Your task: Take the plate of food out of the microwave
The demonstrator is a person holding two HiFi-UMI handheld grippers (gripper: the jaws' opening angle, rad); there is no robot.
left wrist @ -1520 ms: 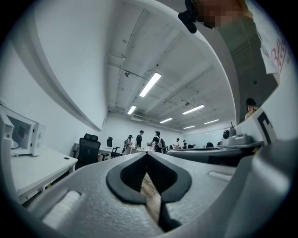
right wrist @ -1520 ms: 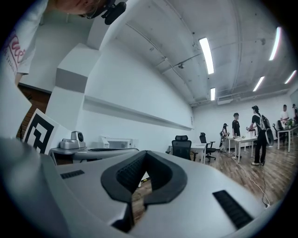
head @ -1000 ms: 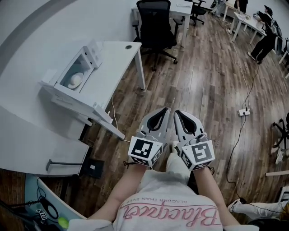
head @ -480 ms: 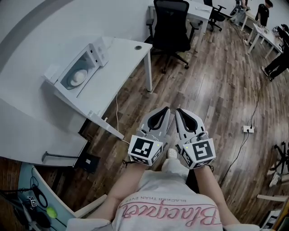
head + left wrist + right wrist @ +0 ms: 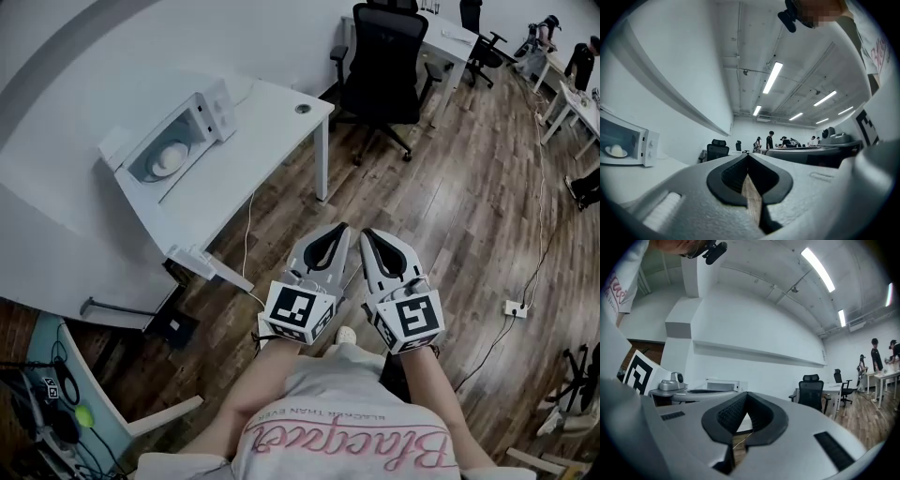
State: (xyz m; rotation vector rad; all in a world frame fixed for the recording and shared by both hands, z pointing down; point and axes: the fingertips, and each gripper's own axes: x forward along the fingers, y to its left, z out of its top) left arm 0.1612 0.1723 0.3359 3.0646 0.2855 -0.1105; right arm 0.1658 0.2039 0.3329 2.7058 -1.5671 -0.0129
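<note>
**Both claws shut and empty, plate inside the microwave**

From the head view, the left gripper (image 5: 339, 231) and right gripper (image 5: 368, 234) sit side by side over the wooden floor (image 5: 450, 187). Each has its jaws pressed together and holds nothing. The microwave (image 5: 176, 139) stands on the white table (image 5: 267, 127), well apart from both and up to their left. Only the left gripper view faces the microwave's front, at its left edge, where the plate of food (image 5: 616, 151) shows inside. The right gripper view shows a black office chair (image 5: 809, 392) and no plate.
</note>
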